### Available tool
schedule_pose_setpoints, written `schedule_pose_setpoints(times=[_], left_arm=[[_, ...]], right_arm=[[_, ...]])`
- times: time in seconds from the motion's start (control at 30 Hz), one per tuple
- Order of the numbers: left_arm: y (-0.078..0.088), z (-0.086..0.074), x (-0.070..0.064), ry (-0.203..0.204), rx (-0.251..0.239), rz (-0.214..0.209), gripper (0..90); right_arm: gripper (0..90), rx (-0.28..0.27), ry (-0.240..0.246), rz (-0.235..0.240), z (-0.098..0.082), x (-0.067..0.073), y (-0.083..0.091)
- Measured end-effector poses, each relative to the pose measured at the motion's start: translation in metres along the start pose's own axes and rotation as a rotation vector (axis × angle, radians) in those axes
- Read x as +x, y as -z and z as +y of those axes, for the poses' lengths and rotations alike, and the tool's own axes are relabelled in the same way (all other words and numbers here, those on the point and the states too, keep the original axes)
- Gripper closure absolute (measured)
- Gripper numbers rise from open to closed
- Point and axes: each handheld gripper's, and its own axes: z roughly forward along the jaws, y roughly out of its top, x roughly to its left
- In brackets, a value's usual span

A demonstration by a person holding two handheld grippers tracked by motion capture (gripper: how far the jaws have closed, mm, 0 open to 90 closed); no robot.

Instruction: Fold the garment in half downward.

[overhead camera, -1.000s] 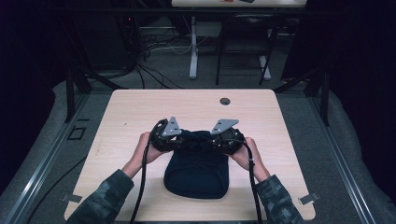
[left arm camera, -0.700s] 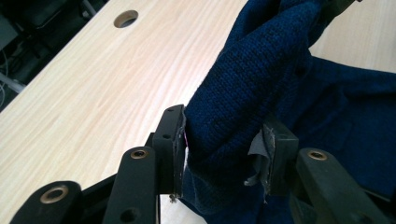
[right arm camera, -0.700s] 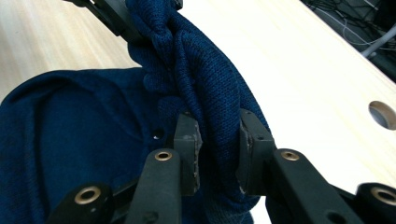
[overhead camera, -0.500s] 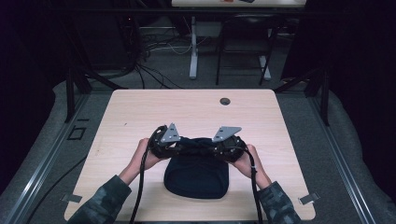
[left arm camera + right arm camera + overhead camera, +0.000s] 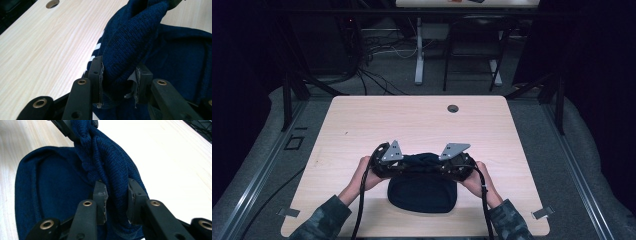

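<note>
Both grippers are coming nearer the person, left gripper (image 5: pixel 117 82) and right gripper (image 5: pixel 116 201) each clenching the blue knitted hat (image 5: pixel 422 187), which should be kept evenly stretched.

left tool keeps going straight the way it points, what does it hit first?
Probably the right tool: the left tool, shut on the bunched edge of the blue knit cloth, points along that fold toward it. Depth is unclear.
</note>
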Motion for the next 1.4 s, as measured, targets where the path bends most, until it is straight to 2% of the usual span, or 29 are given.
schedule_pose_setpoints(times=[0.43,0.57,0.73,1.0,1.17,1.4], left_arm=[[-0.004,-0.012,-0.017,0.006,-0.003,-0.018,67.0],[-0.007,-0.018,-0.021,0.02,0.001,-0.03,67.0],[-0.01,-0.024,-0.025,0.032,-0.001,-0.036,67.0],[-0.012,-0.031,-0.034,0.037,-0.006,-0.05,67.0],[-0.013,-0.036,-0.036,0.045,-0.004,-0.053,66.8],[-0.015,-0.041,-0.039,0.053,0.007,-0.061,66.5]], right_arm=[[72.6,0.025,0.014,0.026,-0.015,0.009,-0.004],[72.5,0.032,0.013,0.035,-0.019,0.013,-0.008],[72.4,0.06,0.036,0.04,-0.022,0.017,-0.01],[70.3,0.092,0.071,0.073,-0.027,0.021,-0.011],[70.2,0.096,0.074,0.068,-0.029,0.026,-0.013],[68.0,0.091,0.041,0.079,-0.034,0.032,-0.015]])
